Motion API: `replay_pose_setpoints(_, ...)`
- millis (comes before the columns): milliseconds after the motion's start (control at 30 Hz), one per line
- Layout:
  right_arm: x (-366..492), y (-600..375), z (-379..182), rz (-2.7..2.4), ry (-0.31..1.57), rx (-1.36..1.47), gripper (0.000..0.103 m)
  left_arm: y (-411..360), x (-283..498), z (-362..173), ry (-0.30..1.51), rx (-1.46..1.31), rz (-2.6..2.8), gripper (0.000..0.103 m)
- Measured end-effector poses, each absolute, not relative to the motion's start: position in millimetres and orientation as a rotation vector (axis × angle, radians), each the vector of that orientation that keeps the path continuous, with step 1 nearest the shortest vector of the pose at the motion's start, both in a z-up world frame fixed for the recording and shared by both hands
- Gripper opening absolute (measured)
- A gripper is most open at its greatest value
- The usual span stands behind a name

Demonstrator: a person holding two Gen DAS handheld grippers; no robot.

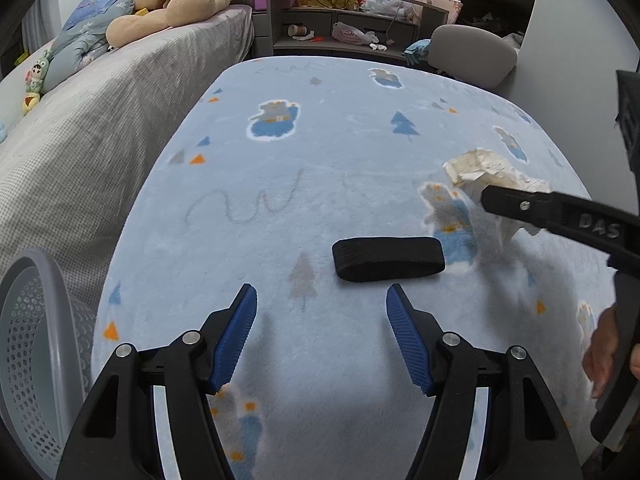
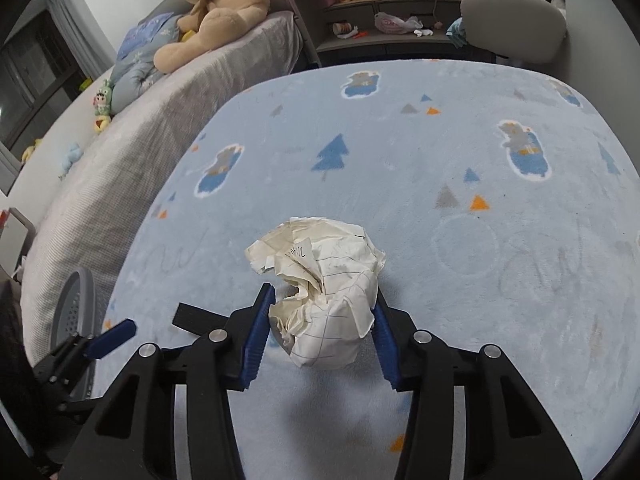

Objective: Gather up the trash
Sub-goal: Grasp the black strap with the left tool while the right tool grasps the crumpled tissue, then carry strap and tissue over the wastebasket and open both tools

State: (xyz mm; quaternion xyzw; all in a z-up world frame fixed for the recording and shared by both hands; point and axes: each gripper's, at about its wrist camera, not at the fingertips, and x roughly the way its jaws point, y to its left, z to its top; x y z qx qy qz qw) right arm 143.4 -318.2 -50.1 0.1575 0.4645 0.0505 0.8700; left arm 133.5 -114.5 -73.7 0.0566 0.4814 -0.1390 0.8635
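Crumpled paper (image 2: 320, 300) sits pinched between your right gripper (image 2: 320, 320) pads, clear of the blue blanket-covered surface (image 2: 480, 280), while the grey perforated basket (image 1: 36, 344) lies low to the left, nearer your left hand. Your left gripper (image 1: 322, 336) hangs spread and empty, with a black band (image 1: 388, 258) just ahead of it, long axis crosswise to the fingers. Basket is cut off at the frame edge, so its opening is hard to judge
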Motion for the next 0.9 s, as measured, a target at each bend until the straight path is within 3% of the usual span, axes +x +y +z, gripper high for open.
replay_pose_setpoints(367,139.4,-329.2,-42.1,0.127,0.955,0.377,0.046,-128.4,158.6,-94.8,0.986,0.098,-0.247,0.064)
replay_pose_setpoints(467,139.1,-329.8,-41.7,0.131,0.955,0.379,0.046,-130.5,163.8,-96.2,0.977,0.09,-0.236,0.049)
replay_pose_setpoints(600,137.7,-330.4,-41.8,0.138,0.957,0.376,0.046,-127.1,167.3,-93.3,0.99,0.057,-0.257,0.008)
replay_pose_setpoints(900,130.1,-320.3,-37.9,0.161,0.953,0.36,0.046,-112.0,149.3,-70.0,0.969,0.025,-0.277,0.004)
